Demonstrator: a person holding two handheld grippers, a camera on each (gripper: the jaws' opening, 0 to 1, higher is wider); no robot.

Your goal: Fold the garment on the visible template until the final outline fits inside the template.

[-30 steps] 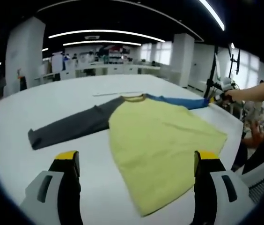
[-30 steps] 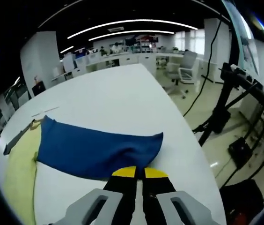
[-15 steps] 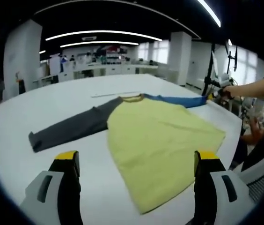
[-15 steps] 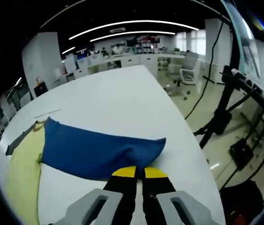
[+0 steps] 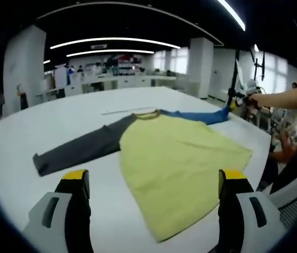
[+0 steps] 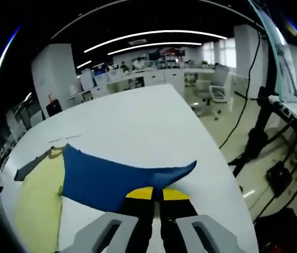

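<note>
A long-sleeved shirt lies spread on the white table [image 5: 138,97]. Its yellow body [image 5: 177,158] fills the middle of the left gripper view, with a grey sleeve [image 5: 80,147] stretched out to the left and a blue sleeve [image 5: 198,115] to the far right. My left gripper [image 5: 151,192] is open, its yellow-tipped jaws apart over the shirt's near edge. In the right gripper view the blue sleeve [image 6: 111,176] rises off the table, its cuff pinched in my shut right gripper [image 6: 156,194]. The right gripper [image 5: 238,103] also appears at the sleeve's end, held by a person's arm [image 5: 277,99].
The table's right edge [image 6: 217,158] runs close to the lifted cuff. Beyond it stand a black tripod [image 6: 259,132] with cables and an office chair [image 6: 219,87]. A thin pale strip [image 5: 122,110] lies on the table behind the shirt's collar. Desks line the back of the room.
The right gripper has lifted the blue sleeve's cuff off the table, so the sleeve now slopes upward. The left gripper has stayed open and nearly still.
</note>
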